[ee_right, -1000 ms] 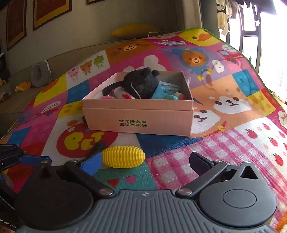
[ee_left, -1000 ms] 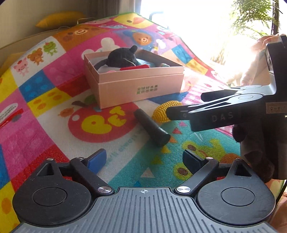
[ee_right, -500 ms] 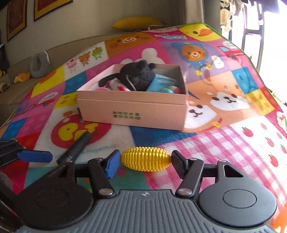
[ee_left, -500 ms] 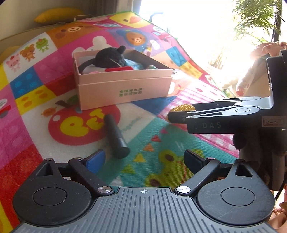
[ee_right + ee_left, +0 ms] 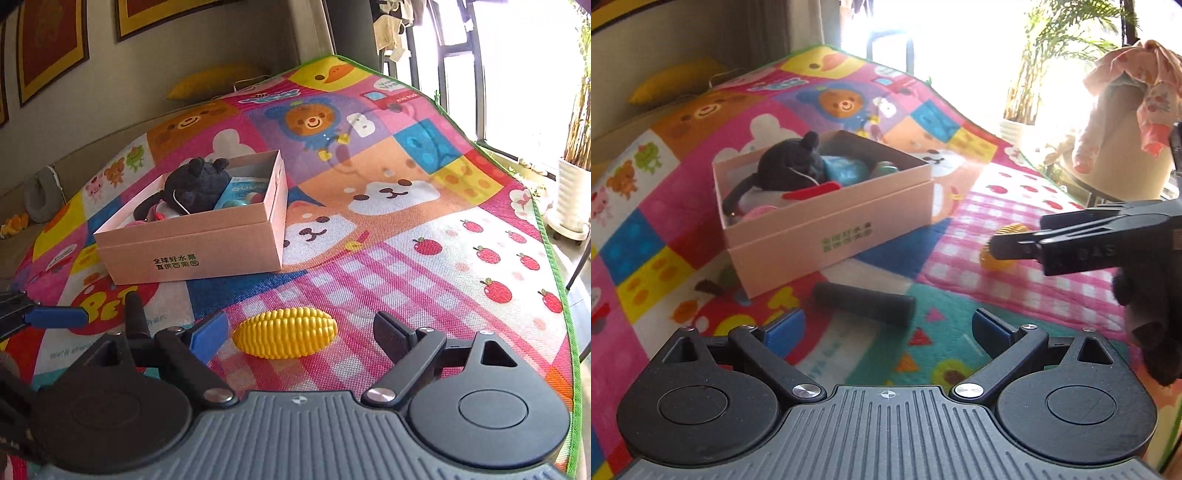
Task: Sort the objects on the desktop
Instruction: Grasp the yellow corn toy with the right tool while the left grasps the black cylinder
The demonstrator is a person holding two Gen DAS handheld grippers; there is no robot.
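Lying loose on the mat (image 5: 406,206) — one yellow corn toy (image 5: 285,338), one black cylinder (image 5: 863,303), both grippers' fingers opening, empty, perhaps five items in one box (image 5: 192,251).

We see a bright cartoon play mat (image 5: 406,206) carrying everything. Directly on it sit a pink cardboard box (image 5: 192,247), a yellow corn toy (image 5: 286,332) on the checked patch, and a black cylinder (image 5: 864,302) just beside the box.

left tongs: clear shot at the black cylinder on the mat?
Probably yes. The left tongs are opening, nothing between them, and the black cylinder lies flat on the mat just ahead. The pink box sits behind it, not in the way.
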